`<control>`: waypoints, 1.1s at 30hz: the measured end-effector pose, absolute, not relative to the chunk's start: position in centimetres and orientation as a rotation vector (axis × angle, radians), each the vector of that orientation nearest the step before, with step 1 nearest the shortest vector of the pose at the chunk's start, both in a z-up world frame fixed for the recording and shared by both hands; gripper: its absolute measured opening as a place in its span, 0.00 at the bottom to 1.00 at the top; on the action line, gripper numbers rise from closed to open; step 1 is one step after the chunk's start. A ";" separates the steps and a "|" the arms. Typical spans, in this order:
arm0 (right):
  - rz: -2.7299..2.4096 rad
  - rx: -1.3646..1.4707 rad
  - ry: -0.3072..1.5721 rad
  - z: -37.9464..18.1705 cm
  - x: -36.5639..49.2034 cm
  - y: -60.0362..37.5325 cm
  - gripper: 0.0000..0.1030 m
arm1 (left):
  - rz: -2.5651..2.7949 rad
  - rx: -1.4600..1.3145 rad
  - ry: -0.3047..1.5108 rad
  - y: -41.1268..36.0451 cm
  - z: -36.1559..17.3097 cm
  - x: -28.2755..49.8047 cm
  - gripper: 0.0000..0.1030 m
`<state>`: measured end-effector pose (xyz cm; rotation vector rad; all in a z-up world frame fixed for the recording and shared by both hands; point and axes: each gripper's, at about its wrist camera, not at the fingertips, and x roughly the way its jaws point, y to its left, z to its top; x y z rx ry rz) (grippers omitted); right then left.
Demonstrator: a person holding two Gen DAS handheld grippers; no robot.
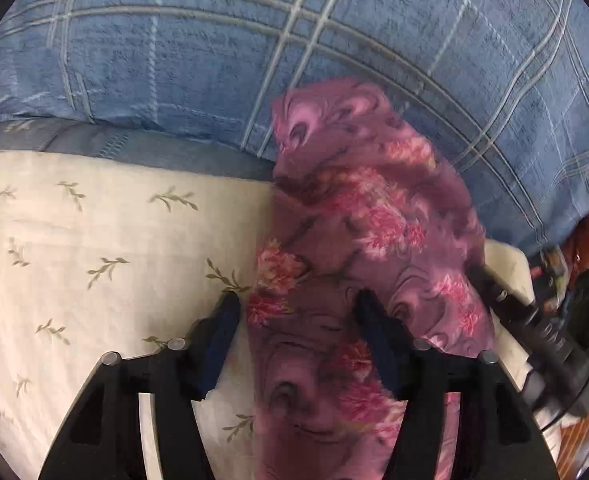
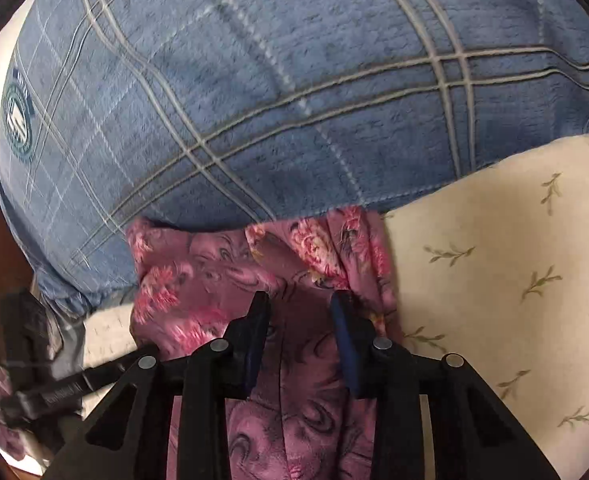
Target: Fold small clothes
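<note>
1. Purple-pink floral garment [image 1: 358,240] lies bunched in a long strip on the cream sheet [image 1: 94,240] with its small leaf sprigs, its far end riding up against the blue plaid blanket [image 1: 214,72].
2. From the left wrist camera I see my left gripper [image 1: 296,300] with its jaws standing apart. One fingertip [image 1: 228,308] rests over bare sheet just off the cloth's edge, the other sits on the cloth itself. The fabric runs between the two, but neither pad pinches it, so I read this gripper as open with cloth in the gap.
3. From the right wrist camera, my right gripper [image 2: 300,300] straddles the same garment [image 2: 222,276] near where it meets the blanket [image 2: 254,100]. Its jaws are narrower than the left pair, yet a clear gap shows between them. A gathered fold lies just beside one fingertip [image 2: 340,304]; I cannot tell whether that pad touches it. I see nothing clamped, so I call it open.
4. Cloth spreads wider toward the blanket's edge in this view, with a crumpled ridge along the side nearest the bare sheet [image 2: 514,280].
5. Blanket overlaps the far edge of the sheet in both views; a round printed badge [image 2: 16,120] shows near its corner in the right view.
6. Across the garment from my left gripper I can see the right tool's black body [image 1: 534,320], close to the cloth's edge.
</note>
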<state>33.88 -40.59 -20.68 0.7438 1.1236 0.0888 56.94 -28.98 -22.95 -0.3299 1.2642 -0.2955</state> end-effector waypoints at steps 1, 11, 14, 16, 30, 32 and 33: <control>0.092 0.763 1.115 -20.4 33.6 -40.9 0.32 | -0.310 -0.347 1.269 -28.6 -22.8 56.9 0.58; 0.413 0.466 1.052 -17.5 26.0 -37.0 0.46 | -0.379 -0.421 1.244 -25.7 -23.2 50.1 0.56; 0.373 0.477 1.068 -16.0 25.8 -37.6 0.46 | -0.377 -0.297 1.199 -26.4 -21.5 48.7 0.55; 0.311 0.575 1.030 -15.5 25.4 -40.1 0.53 | -0.410 -0.332 1.204 -25.5 -20.7 48.7 0.54; 0.353 0.928 0.989 -20.0 26.5 -41.4 0.77 | -0.461 -0.456 1.283 -28.2 -23.9 52.5 0.77; 0.325 0.877 1.019 -19.8 27.3 -40.6 0.75 | -0.443 -0.439 1.285 -29.2 -24.0 53.1 0.79; 0.310 0.861 1.026 -19.9 27.2 -40.7 0.69 | -0.433 -0.434 1.286 -29.7 -24.2 53.4 0.78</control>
